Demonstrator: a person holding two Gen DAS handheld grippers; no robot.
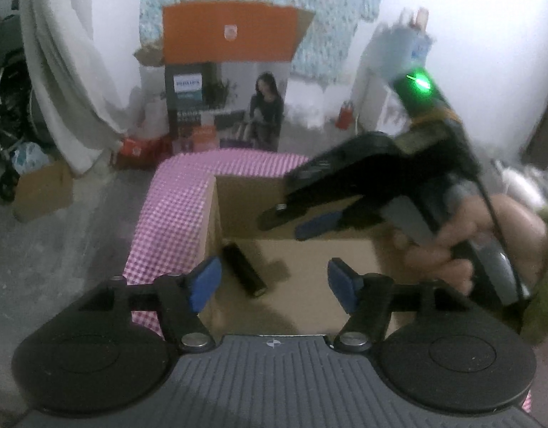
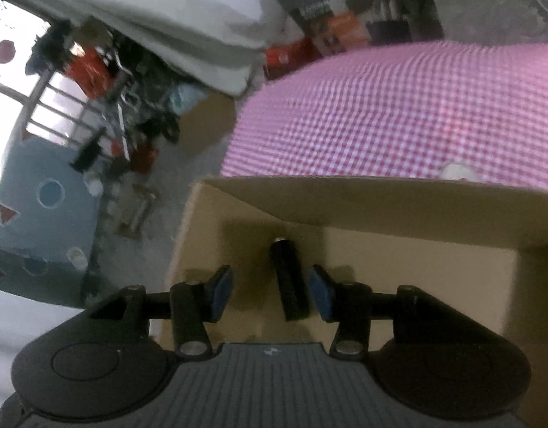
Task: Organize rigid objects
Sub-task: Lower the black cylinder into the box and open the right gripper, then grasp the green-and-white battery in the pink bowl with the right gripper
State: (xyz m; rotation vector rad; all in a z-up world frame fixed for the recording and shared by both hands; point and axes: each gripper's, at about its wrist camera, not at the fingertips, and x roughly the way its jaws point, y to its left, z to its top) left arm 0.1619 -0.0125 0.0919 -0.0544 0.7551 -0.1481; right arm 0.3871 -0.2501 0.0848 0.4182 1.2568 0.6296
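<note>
A black cylinder (image 1: 244, 270) lies on the floor of an open cardboard box (image 1: 309, 267) that stands on a pink checked cloth (image 1: 174, 214). My left gripper (image 1: 274, 281) is open and empty, above the near part of the box. My right gripper (image 1: 291, 221) reaches into the box from the right. In the right wrist view it (image 2: 270, 292) is open, and the black cylinder (image 2: 290, 281) lies below, between its fingers, closer to the right pad (image 2: 322, 294). The pads do not touch it.
The box's back wall (image 2: 380, 203) rises ahead of my right gripper. A tall printed carton with an orange flap (image 1: 227, 82) stands beyond the table. A small cardboard box (image 1: 42, 192) and clutter sit on the floor to the left.
</note>
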